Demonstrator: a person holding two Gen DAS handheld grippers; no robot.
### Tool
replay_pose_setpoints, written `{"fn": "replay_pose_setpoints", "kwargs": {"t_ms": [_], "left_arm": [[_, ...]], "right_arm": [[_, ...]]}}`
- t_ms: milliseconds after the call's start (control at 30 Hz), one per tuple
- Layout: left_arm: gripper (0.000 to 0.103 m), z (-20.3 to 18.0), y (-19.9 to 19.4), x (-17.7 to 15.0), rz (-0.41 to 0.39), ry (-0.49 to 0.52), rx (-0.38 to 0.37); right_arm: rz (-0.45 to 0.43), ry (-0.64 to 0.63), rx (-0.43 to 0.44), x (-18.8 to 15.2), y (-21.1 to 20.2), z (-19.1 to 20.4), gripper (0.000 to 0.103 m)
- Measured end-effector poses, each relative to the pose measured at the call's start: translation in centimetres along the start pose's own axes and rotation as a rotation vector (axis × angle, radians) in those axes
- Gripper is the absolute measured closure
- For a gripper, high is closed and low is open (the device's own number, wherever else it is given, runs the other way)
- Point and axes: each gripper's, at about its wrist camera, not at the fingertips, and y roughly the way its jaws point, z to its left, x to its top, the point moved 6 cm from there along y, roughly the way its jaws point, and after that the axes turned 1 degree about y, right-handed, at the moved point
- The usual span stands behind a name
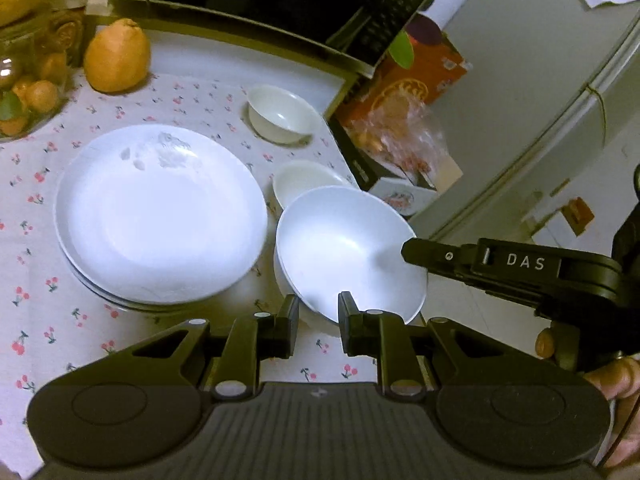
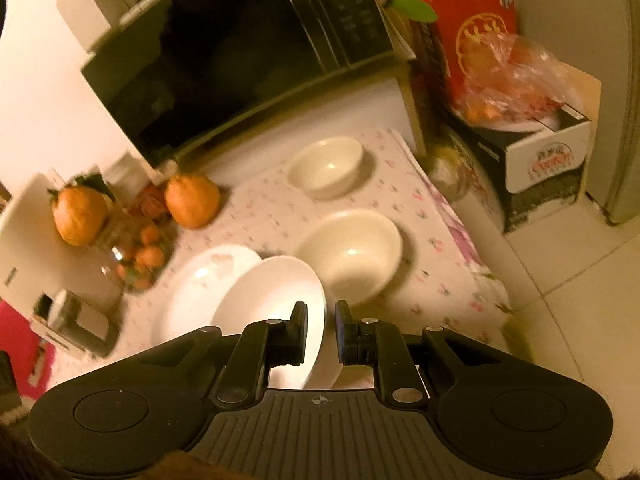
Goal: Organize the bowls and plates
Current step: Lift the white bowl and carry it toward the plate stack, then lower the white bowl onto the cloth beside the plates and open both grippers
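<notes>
Right now you are carrying a wide white ceramic bowl (image 1: 348, 256) with both nearly closed grippers, left gripper (image 1: 319, 312) and right gripper (image 2: 321, 330), pinching opposite rims just beside the stacked white plates (image 1: 160, 216), so uneven lowering could tip it.

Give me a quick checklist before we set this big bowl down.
1. Left gripper shut on the near rim of the big bowl: ok.
2. Right gripper shut on the same bowl's rim: ok.
3. Bowl held level: not ok, it is tilted.
4. Bowl apart from the plate stack: ok, a strip of tablecloth shows between them.
5. Bowl apart from the medium bowl behind it: cannot tell, they overlap in the left wrist view.
6. Bowl's base off the tablecloth: cannot tell.
</notes>
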Motion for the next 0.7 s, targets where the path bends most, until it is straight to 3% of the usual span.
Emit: {"fn": "replay_pose_setpoints", "kwargs": {"t_ms": [367, 700], "left_arm": [[0.084, -0.5, 2.1, -1.7, 0.081, 0.032, 0.014], [0.084, -0.5, 2.6, -2.2, 0.107, 0.037, 0.019]], "right_arm": [[0.116, 0.057, -0.04, -1.3, 1.3, -2.9, 0.088], [0.187, 0.073, -0.066, -2.2, 2.5, -3.8, 0.086]]}}
